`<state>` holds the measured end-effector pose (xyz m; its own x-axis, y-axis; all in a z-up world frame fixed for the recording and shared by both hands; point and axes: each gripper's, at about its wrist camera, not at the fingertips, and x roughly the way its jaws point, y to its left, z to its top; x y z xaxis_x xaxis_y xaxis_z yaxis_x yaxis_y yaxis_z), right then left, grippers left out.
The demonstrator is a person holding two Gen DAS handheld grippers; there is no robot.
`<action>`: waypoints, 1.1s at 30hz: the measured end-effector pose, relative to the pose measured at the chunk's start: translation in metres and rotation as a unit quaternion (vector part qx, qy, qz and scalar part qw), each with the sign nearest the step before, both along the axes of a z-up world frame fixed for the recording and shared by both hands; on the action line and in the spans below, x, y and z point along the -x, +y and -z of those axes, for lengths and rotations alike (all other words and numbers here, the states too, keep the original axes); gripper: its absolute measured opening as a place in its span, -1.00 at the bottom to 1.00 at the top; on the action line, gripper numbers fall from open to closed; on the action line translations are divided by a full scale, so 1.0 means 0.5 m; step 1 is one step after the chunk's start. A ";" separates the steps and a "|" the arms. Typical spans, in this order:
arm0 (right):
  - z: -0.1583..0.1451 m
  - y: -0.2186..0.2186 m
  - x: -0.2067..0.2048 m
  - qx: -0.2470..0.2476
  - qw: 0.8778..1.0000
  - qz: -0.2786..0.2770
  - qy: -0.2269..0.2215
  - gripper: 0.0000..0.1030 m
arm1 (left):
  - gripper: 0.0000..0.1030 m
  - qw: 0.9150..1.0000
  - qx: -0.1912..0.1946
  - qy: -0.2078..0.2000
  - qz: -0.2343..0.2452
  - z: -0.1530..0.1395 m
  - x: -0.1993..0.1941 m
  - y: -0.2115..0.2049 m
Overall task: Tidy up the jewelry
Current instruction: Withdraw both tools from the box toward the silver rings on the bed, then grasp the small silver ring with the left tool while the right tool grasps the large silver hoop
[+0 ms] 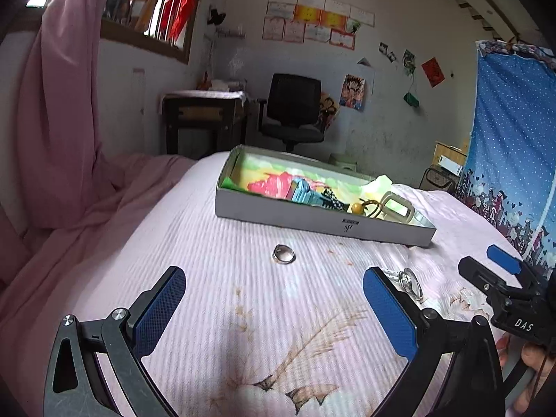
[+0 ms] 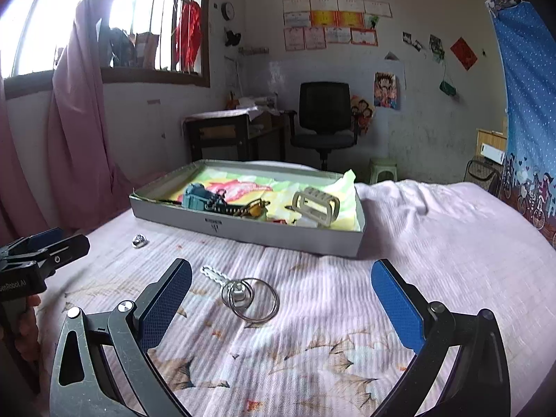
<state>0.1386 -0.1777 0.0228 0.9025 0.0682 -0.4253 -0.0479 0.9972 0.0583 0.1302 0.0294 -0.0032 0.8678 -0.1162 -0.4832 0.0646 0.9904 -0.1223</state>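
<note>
The left gripper [image 1: 274, 307] stood wide open and held nothing, its blue pads [image 1: 158, 312] hovering over the pink bedspread [image 1: 215, 312]. The right gripper [image 2: 281, 304] was likewise spread fully and empty. Between and just ahead of the right gripper's fingers lay a set of thin silver hoops [image 2: 252, 299] joined to a short white chain, flat on the bedspread, on the near side of the grey box [image 2: 243, 231]. A small silver ring [image 1: 284, 254] lay alone on the bedspread, also on the near side of the box, apart from the hoops. The box held mixed trinkets on colourful paper.
</note>
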 end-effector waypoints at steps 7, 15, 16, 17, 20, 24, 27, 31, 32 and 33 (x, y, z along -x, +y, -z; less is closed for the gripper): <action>0.030 -0.008 -0.034 -0.013 0.998 -0.003 0.056 0.97 | 0.99 0.998 -0.012 0.064 0.000 0.019 -0.056 -0.008; 0.069 -0.003 -0.072 -0.022 0.993 -0.014 0.115 0.97 | 0.95 0.994 -0.012 0.108 0.004 0.035 -0.120 -0.015; 0.073 -0.001 -0.075 -0.022 0.992 -0.016 0.119 0.97 | 0.92 0.994 -0.013 0.109 0.007 0.035 -0.124 -0.016; 0.076 0.000 -0.079 -0.022 0.992 -0.017 0.124 0.97 | 0.84 0.994 -0.014 0.111 0.011 0.036 -0.130 -0.020; 0.084 0.004 -0.090 -0.020 0.990 -0.017 0.136 0.97 | 0.62 0.993 -0.016 0.118 0.023 0.039 -0.146 -0.026; 0.088 0.007 -0.101 -0.026 0.989 -0.027 0.142 0.80 | 0.43 0.991 -0.009 0.126 0.033 0.046 -0.161 -0.025; 0.092 0.009 -0.111 -0.034 0.988 -0.040 0.147 0.45 | 0.21 0.991 -0.005 0.127 0.045 0.046 -0.173 -0.027; 0.099 0.023 -0.121 -0.029 0.986 -0.059 0.155 0.31 | 0.01 0.990 -0.001 0.133 0.051 0.055 -0.187 -0.029; 0.101 0.025 -0.123 -0.028 0.985 -0.063 0.156 0.28 | 0.00 0.990 0.001 0.132 0.052 0.057 -0.186 -0.029; 0.104 0.028 -0.125 -0.028 0.985 -0.066 0.159 0.26 | -0.03 0.990 0.003 0.131 0.054 0.058 -0.185 -0.029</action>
